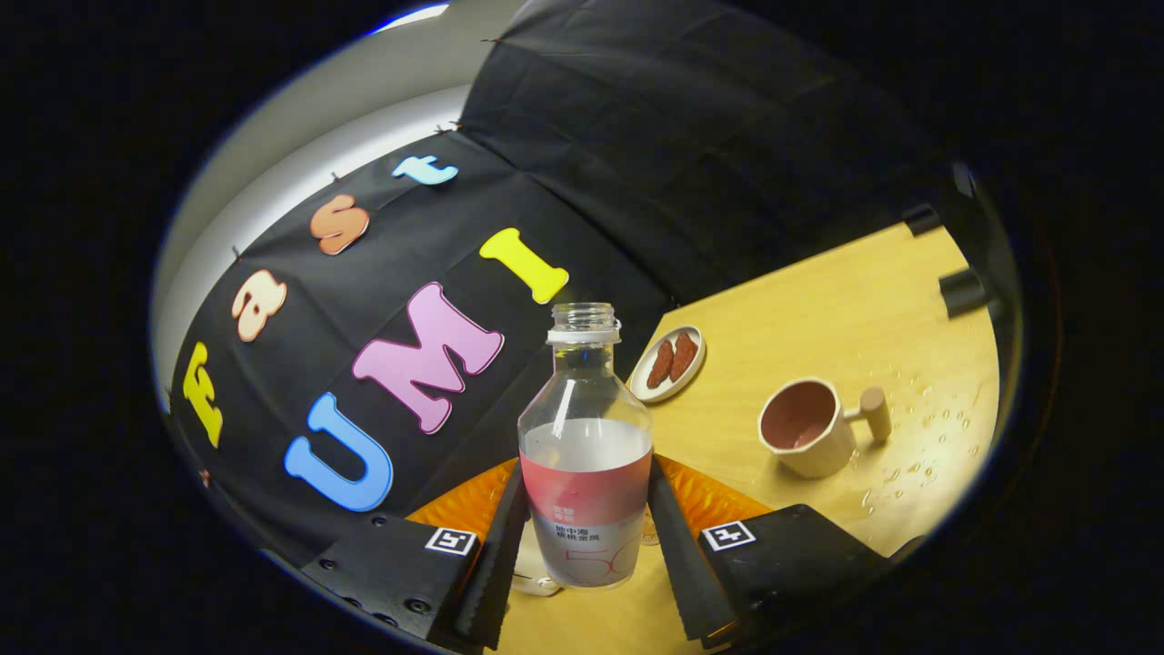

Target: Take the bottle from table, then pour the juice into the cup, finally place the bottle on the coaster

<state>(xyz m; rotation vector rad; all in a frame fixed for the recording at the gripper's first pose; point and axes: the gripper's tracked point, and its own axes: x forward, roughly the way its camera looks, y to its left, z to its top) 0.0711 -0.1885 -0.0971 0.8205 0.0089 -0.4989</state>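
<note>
Bottle (585, 455) is the landmark: a clear plastic one, uncapped, with a threaded neck and a pink-and-white label around its lower half, sitting squarely between the two fingers of the tool (587, 537). Both fingers press against its sides at label height, one on each flank, so the tool is clamped on the bottle. Whether its base rests on the bench (818, 318) or hangs just above it cannot be told, since the view is tilted. Through the clear upper part no coloured liquid can be made out; the level inside is hard to judge.

Beyond the bottle and off to one side, on the pale wooden bench, stands the cup (807, 428), a cream mug with a brownish inside and a round peg-like wooden handle (871, 414) pointing away from the bottle. It is apart from the bottle and nothing touches it. Water droplets (918, 437) are scattered over the bench past the cup, on the side far from the bottle.

Farther behind the bottle, near the bench's back edge, lies a small oval dish (668, 364) holding two reddish-brown pieces.

Orange ribbed surface (709, 496) shows just behind the fingers on both sides of the bottle; what it is cannot be told
</note>
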